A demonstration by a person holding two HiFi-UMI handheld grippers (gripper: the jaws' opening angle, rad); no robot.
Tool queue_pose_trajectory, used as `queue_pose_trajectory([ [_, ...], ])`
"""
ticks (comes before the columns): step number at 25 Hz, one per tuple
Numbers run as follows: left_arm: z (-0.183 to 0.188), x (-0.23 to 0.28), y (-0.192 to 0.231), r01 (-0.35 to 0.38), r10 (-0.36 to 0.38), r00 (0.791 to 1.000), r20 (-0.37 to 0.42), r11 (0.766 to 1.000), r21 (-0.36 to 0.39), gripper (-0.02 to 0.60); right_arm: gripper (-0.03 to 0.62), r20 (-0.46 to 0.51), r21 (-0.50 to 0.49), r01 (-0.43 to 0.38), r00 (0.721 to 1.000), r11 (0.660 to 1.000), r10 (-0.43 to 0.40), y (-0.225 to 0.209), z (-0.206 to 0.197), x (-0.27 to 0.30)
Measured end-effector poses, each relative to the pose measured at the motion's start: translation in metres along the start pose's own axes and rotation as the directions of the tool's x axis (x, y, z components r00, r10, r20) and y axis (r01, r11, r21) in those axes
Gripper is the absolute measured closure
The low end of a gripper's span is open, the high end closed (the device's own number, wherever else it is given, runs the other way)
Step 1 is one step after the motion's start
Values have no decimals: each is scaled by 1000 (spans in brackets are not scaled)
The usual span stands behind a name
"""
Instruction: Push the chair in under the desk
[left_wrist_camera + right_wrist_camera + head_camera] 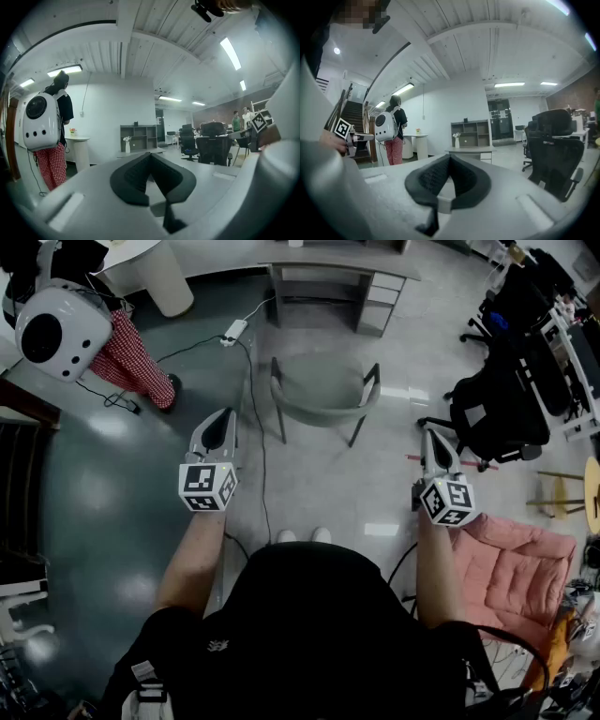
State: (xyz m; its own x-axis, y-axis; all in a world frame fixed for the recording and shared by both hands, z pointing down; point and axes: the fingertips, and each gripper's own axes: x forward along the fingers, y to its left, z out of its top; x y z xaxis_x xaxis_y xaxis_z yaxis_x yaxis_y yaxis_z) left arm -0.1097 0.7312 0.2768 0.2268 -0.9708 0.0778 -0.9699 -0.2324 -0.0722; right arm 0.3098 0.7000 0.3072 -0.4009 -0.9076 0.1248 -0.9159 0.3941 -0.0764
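Left claw [223, 420] closed tight, nothing between jaws. Right claw [434, 439] same: jaws together, empty. Both held over floor, apart from chair [323, 390]. Chair at 12 o'clock, standing out from surface [342, 263], strip of floor between them. Cable [258, 409] on floor along chair's 9 o'clock side. Person with white backpack [61, 329] at 10 o'clock. Black office chair [497, 413] at 2 o'clock.

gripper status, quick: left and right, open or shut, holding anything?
Left gripper: shut, nothing between its jaws.
Right gripper: shut, nothing between its jaws.
Neither touches the grey-green armchair.
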Motion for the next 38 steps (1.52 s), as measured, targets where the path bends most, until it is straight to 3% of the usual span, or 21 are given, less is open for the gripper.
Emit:
queue_pose_trajectory([
  [12,2,17,-49,-15,15,1000,-6,999,44,577,592,-25,-6,-31,999,1000,31,-44,-19,4],
  [16,-16,24,-60,-11,13,998,-59,999,42,577,592,-30,44,-46,998,998,47,-52,-27,10],
  [20,-30,44,-61,5,-1,996,-94,999,45,577,592,-50,19,-64,997,998,65,-59,-34,23],
  [26,-45,97,-63,63,-58,991,-119,997,41,577,592,-94,26,-31,995,999,33,-75,-57,57],
  [33,-69,155,-51,144,-135,980,-147,988,49,577,592,-151,7,-95,984,995,95,-64,-73,115],
  [36,-96,181,-56,222,-200,961,-191,970,98,577,592,-208,-13,-144,968,989,138,-55,-91,145],
  [38,-133,198,-63,283,-241,934,-265,949,136,577,592,-268,-51,-195,947,979,175,-50,-113,170],
])
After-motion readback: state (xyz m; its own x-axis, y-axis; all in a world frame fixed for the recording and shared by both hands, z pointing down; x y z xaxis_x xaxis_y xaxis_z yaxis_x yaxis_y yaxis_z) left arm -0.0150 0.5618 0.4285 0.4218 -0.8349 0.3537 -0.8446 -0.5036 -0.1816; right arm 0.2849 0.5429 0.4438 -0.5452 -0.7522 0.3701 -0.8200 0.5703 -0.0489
